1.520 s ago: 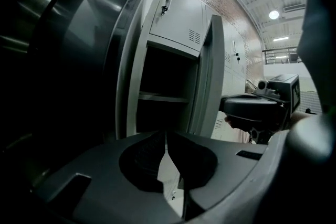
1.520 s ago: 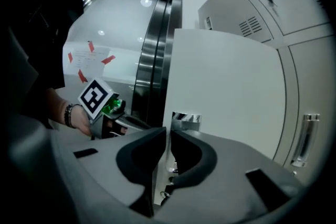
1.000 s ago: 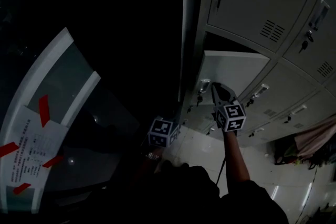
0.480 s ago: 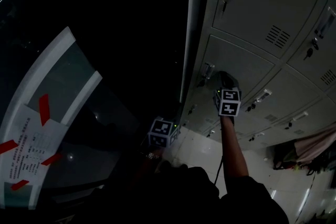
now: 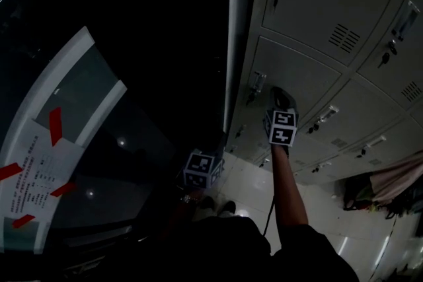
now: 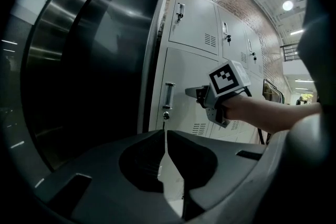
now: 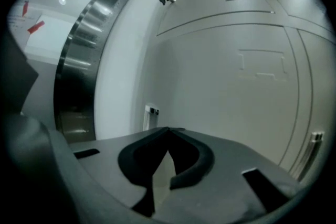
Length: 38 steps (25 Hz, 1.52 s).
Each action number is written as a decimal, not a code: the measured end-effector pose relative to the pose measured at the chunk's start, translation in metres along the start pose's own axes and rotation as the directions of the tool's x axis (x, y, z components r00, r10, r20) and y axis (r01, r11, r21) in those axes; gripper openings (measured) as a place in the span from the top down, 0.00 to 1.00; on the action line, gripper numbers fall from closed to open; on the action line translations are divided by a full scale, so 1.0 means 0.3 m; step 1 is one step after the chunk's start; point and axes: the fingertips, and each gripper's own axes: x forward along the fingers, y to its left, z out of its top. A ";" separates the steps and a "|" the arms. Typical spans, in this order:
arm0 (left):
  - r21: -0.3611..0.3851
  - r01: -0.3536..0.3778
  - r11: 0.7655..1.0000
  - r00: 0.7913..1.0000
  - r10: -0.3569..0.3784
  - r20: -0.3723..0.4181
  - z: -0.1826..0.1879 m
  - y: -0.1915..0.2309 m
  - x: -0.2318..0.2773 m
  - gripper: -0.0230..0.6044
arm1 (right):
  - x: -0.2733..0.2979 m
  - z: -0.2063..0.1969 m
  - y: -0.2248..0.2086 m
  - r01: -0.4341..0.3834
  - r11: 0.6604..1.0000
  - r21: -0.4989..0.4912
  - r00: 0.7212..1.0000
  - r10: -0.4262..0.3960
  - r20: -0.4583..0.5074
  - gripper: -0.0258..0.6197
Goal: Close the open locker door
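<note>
Grey steel locker bank [image 5: 344, 30] fills the right of the head view. The locker door [image 5: 297, 76], which stood swung out a second ago, now lies flush in its frame. My right gripper [image 5: 277, 94] has followed it in, just right of the handle [image 5: 256, 80], jaws together on nothing; I can't tell whether the tip touches the panel. My left gripper [image 5: 201, 170] hangs low, jaws closed and empty. The room's left side is too dark to read.
</note>
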 end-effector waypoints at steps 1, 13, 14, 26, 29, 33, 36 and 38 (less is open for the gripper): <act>0.005 -0.004 1.000 1.000 0.004 -0.013 -0.025 -0.010 -0.015 0.96 | -0.034 -0.024 0.023 -0.015 1.000 0.014 1.000 0.015 0.001 0.95; 0.008 0.235 0.972 0.972 -0.235 -0.006 -0.093 -0.304 -0.241 0.96 | -0.725 -0.324 0.365 -0.014 0.961 0.276 0.998 0.031 -0.059 0.95; 0.004 0.249 0.969 0.969 -0.249 -0.004 -0.098 -0.316 -0.279 0.96 | -0.765 -0.331 0.407 -0.013 0.960 0.281 0.997 0.035 -0.074 0.95; 0.078 0.375 0.924 0.926 -0.370 -0.071 -0.195 -0.566 -0.532 0.96 | -1.142 -0.408 0.531 0.069 0.948 0.310 0.986 -0.017 -0.167 0.95; 0.080 0.374 0.924 0.927 -0.369 -0.067 -0.190 -0.597 -0.545 0.96 | -1.183 -0.416 0.517 0.063 0.950 0.305 0.987 -0.013 -0.162 0.95; 0.082 0.365 0.927 0.931 -0.361 -0.061 -0.186 -0.634 -0.559 0.96 | -1.229 -0.412 0.503 0.044 0.952 0.303 0.988 0.002 -0.151 0.95; 0.085 0.373 0.924 0.927 -0.370 -0.057 -0.183 -0.683 -0.569 0.96 | -1.252 -0.406 0.488 0.025 0.950 0.312 0.991 0.017 -0.131 0.95; 0.095 0.376 0.922 0.926 -0.372 -0.058 -0.184 -0.710 -0.580 0.96 | -1.264 -0.409 0.481 0.019 0.948 0.319 0.992 0.022 -0.124 0.95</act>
